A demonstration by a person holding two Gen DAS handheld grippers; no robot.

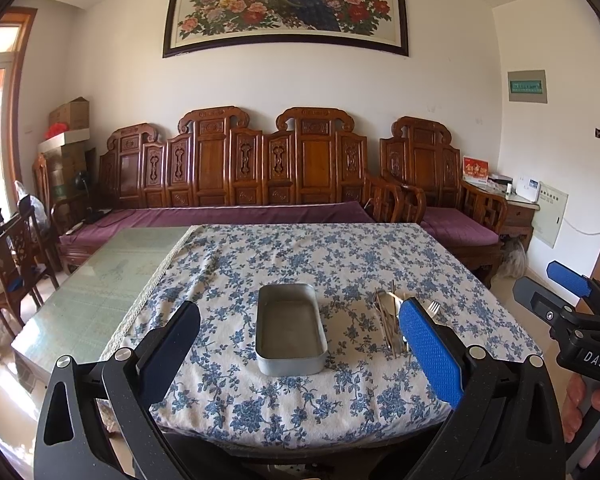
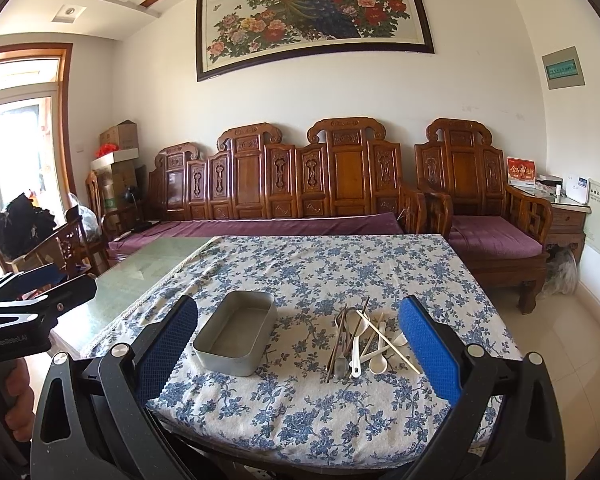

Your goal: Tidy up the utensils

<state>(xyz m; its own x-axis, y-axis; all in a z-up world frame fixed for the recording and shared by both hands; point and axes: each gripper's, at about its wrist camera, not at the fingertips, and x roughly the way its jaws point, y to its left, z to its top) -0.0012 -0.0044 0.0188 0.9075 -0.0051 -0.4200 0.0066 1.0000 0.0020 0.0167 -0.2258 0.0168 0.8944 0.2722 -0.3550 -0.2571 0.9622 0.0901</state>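
- Left gripper (image 1: 300, 354): jaws spread wide, nothing between the pads; it hangs above the near edge of the counter (image 1: 228, 264).
- Metal tin (image 1: 290, 330): open, nothing in it, sits on the floral cloth ahead between the left jaws.
- Right gripper (image 2: 298, 350): jaws wide, holding nothing.
- Utensil pile (image 2: 362, 338): spoons, chopsticks and metal pieces heaped on the cloth between the right jaws, nearer the right pad, just beside the tin and apart from it.
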